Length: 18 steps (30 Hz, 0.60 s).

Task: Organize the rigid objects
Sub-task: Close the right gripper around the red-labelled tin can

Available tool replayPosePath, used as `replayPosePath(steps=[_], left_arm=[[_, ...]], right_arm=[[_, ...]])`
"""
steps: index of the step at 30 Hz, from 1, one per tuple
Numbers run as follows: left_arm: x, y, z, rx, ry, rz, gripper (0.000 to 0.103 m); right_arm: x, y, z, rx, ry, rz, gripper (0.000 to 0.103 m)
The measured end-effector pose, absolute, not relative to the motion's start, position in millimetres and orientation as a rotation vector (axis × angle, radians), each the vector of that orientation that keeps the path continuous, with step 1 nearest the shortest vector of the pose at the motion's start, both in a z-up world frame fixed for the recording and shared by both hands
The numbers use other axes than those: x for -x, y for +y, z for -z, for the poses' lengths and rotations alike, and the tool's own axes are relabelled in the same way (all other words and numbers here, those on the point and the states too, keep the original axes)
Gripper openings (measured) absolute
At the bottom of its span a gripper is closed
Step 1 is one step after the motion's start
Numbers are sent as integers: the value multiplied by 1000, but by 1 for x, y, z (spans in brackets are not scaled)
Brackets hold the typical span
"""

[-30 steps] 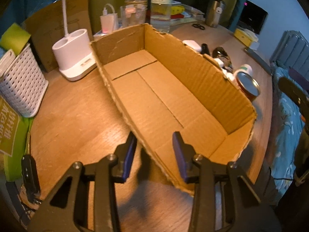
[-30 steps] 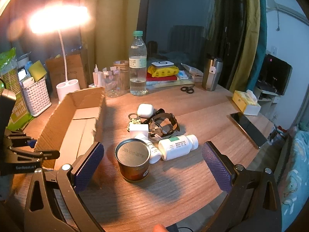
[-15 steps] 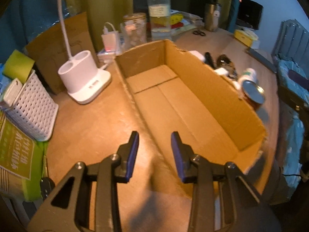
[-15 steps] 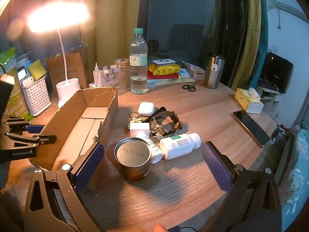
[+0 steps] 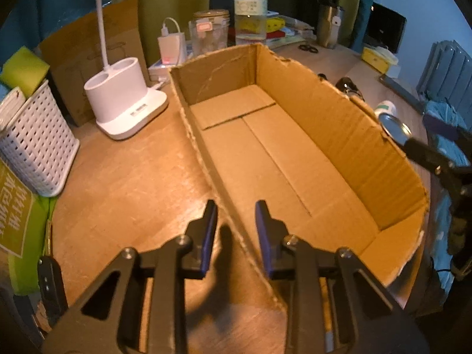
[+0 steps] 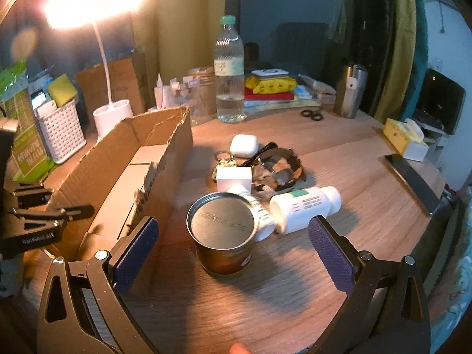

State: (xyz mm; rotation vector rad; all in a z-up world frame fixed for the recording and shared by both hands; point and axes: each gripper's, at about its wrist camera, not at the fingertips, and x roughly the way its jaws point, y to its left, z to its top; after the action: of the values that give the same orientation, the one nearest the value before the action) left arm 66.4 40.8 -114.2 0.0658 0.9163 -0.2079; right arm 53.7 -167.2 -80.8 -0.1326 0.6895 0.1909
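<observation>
An empty cardboard box (image 5: 339, 124) lies open on the wooden table. My left gripper (image 5: 236, 215) straddles its near left wall; the jaws are closing, and a gap still shows on both sides of the cardboard. In the right wrist view the box (image 6: 165, 159) sits left of a metal can (image 6: 221, 230). My right gripper (image 6: 233, 225) stands wide open around the can without touching it. Behind the can lie a white pill bottle (image 6: 303, 206), a smaller white bottle (image 6: 261, 218), a white cube (image 6: 234, 177), an earbud case (image 6: 243, 144), keys (image 6: 225, 159) and dark glasses (image 6: 277, 168).
A white lamp base (image 5: 124, 100) and a white basket (image 5: 32, 141) stand left of the box. A water bottle (image 6: 228, 70), a steel tumbler (image 6: 352, 88) and scissors (image 6: 311, 115) are at the back. A phone (image 6: 413, 180) and a tissue box (image 6: 404, 135) lie at right.
The box has turned, its far end swinging toward the pile of objects. My left jaws have narrowed over its wall. My right gripper has sunk closer to the can.
</observation>
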Motion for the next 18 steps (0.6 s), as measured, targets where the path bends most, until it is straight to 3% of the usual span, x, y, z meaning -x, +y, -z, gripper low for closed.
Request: replayPosePath(steps=[4,18], left_arm=[[-67,38,116,-74,900,218,21],[-63,40,118,-61,807,181,21]], right_arm=[[-60,-166,87,129,709,-191,99],[-68,-158,94,131,741,-163,81]])
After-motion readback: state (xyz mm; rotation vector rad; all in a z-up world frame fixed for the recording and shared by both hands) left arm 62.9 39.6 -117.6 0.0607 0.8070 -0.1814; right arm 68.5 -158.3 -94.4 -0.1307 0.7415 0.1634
